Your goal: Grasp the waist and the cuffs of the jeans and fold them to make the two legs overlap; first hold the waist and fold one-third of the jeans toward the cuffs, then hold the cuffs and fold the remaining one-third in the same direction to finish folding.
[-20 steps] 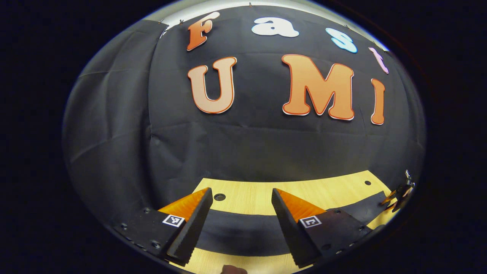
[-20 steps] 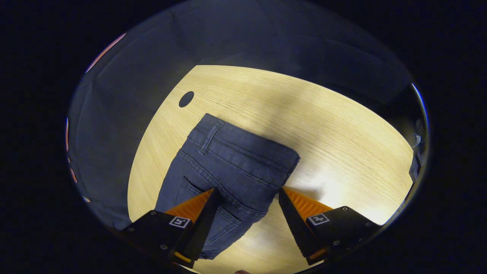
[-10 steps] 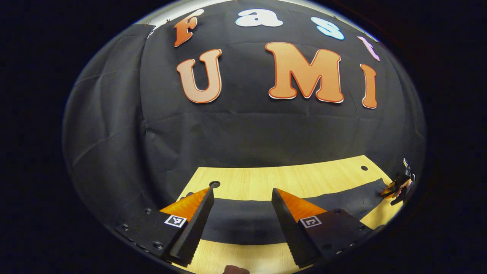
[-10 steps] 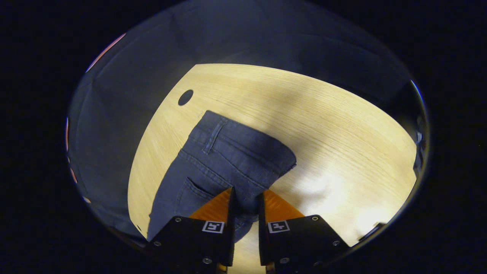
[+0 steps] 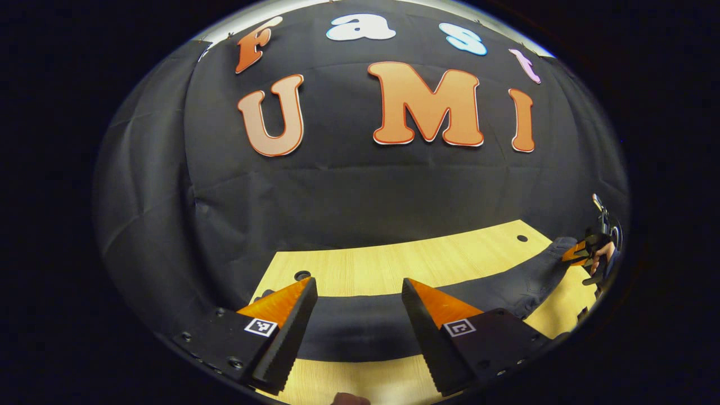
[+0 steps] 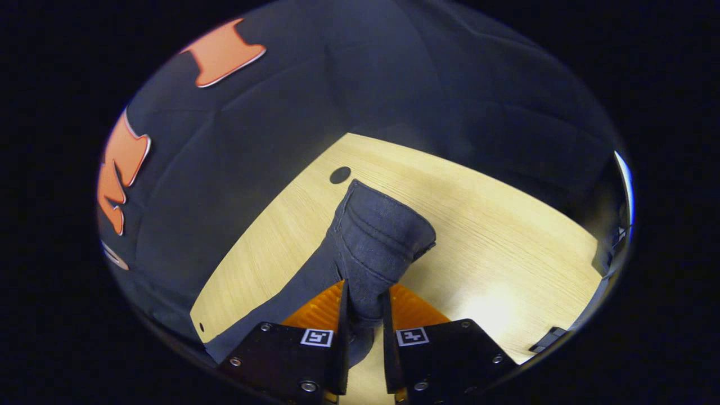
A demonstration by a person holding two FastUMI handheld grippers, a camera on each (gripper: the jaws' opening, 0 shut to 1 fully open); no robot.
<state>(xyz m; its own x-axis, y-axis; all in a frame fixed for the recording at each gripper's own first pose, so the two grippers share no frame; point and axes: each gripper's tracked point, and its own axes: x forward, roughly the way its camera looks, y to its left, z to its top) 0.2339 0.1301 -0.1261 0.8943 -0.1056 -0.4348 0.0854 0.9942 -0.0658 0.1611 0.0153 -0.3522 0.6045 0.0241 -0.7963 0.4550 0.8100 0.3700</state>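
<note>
- 1 pair of jeans (image 6: 371, 247) lies stretched along the table (image 6: 495, 236); its waist end is bunched and lifted near the table's far edge, beside a round hole (image 6: 340, 175).
- We judge the denim soft but fairly heavy, so it will sag and drag; the thick waistband seam gives the surest hold.
- Our right gripper (image 6: 364, 304) has its 2 fingers pinched narrow on the waist fabric, tilted down over the table.
- In the left gripper view the legs (image 5: 360, 326) run across the table's near edge.
- Our left gripper (image 5: 355, 332) hovers level above them, jaws wide and holding nothing; the cuffs look the place to take next.
</note>
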